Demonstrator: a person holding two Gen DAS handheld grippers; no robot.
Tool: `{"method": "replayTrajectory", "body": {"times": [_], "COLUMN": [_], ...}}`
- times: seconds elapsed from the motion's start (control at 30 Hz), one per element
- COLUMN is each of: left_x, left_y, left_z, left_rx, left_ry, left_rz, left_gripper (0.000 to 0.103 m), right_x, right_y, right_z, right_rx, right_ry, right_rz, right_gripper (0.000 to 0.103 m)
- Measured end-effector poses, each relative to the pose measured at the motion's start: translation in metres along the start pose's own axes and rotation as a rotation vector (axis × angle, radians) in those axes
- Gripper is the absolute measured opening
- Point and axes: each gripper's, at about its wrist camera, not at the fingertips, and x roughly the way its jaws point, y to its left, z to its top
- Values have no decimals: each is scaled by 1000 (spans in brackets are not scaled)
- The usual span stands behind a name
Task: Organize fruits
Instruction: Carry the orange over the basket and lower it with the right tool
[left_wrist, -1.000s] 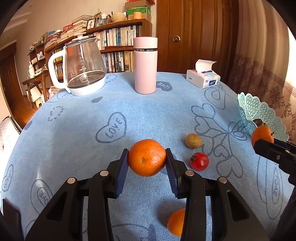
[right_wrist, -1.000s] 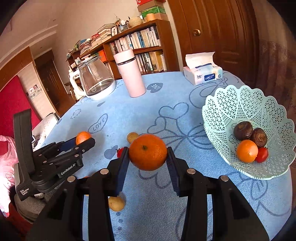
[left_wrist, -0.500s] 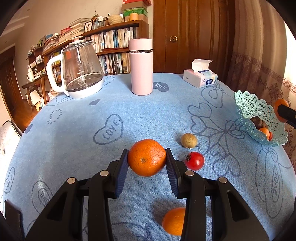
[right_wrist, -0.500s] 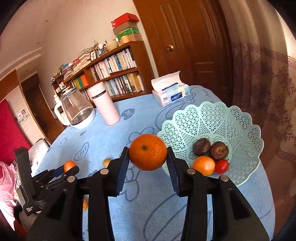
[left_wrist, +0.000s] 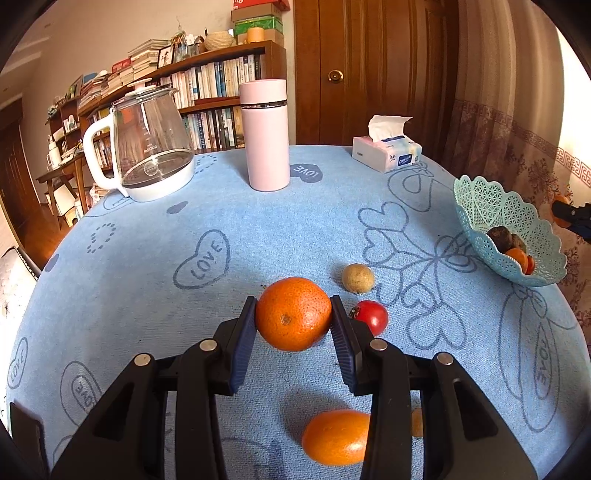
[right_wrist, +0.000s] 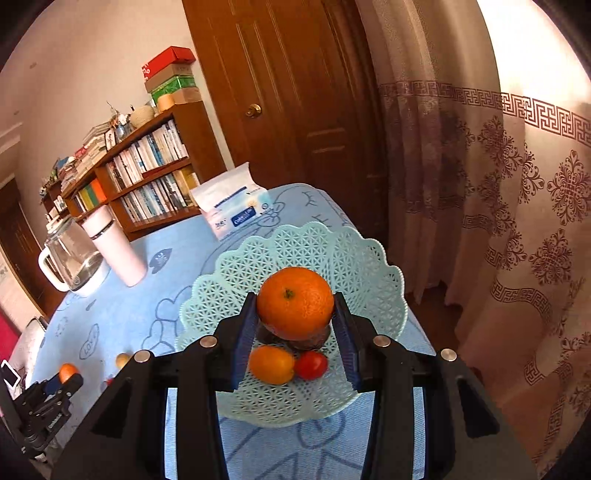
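While three loose fruits lie on the blue worktop, an orange, a tomato and a brown fruit, each gripper's fingers clamp one orange: left gripper above the worktop, right gripper over the basket.

Blue heart-patterned tablecloth, mint lattice basket

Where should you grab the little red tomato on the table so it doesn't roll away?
Grip the tomato across its round middle, coming straight down from above. It lies loose on the tablecloth, with the left gripper and its orange close on one side, so the top is probably the freest way in. Squeeze gently.
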Motion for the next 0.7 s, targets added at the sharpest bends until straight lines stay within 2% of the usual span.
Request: {"method": "replayTrajectory", "body": {"times": [0.17,0.7], "left_x": [-1,1], "left_y": [-2,-8], "left_z": [1,1], "left_rx": [5,23], "left_ry": [0,10], "left_rz": [-4,-8], "left_gripper": [40,40], "right_x": [21,31], "right_y": [-5,-10], "right_z": [-6,-15], "right_rx": [-32,-40], "right_ry": [51,67], "right_rz": [-99,-171], "right_gripper": [42,42]}}
